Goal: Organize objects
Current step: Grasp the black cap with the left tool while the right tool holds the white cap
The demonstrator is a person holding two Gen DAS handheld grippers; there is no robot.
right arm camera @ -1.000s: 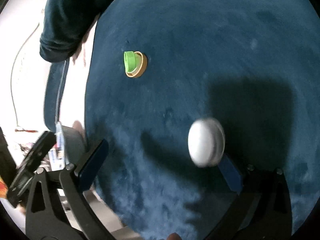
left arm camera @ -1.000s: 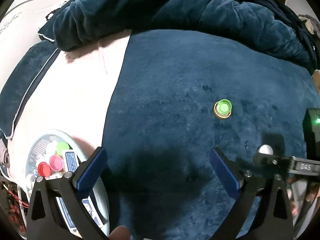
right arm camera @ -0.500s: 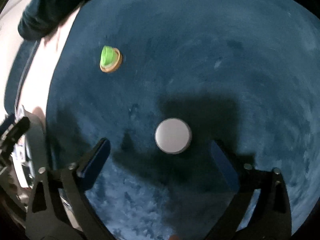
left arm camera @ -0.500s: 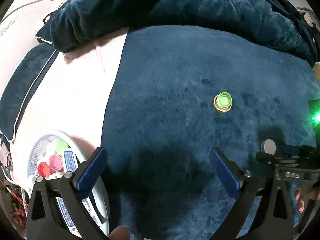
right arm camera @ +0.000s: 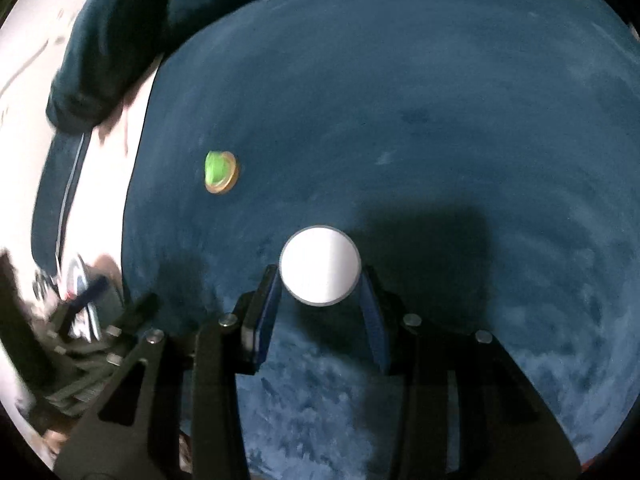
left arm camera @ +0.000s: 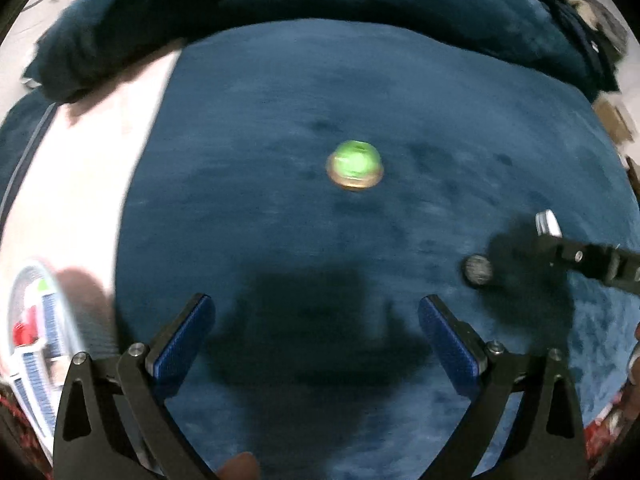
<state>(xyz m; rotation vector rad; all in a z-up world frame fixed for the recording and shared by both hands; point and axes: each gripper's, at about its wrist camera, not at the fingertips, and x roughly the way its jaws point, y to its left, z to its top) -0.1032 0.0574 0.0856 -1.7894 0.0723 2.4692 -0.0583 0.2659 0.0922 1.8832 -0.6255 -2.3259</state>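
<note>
Right wrist view: my right gripper (right arm camera: 322, 280) pinches the white cap (right arm camera: 320, 266) snugly; left gripper (left arm camera: 316, 336) gapes wide, empty, green cap (left arm camera: 355, 164) ahead.

open blue blanket (left arm camera: 280, 120), green cap (left arm camera: 354, 165) midway

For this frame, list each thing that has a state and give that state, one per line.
Left gripper: open, empty, above the blue blanket.
Right gripper: shut on the white cap, gripped at its sides.
White cap: held, flat face toward the camera.
Green cap: stacked on an orange cap, resting on the blanket, untouched.
White basket: holding caps, contents blurred.
</note>
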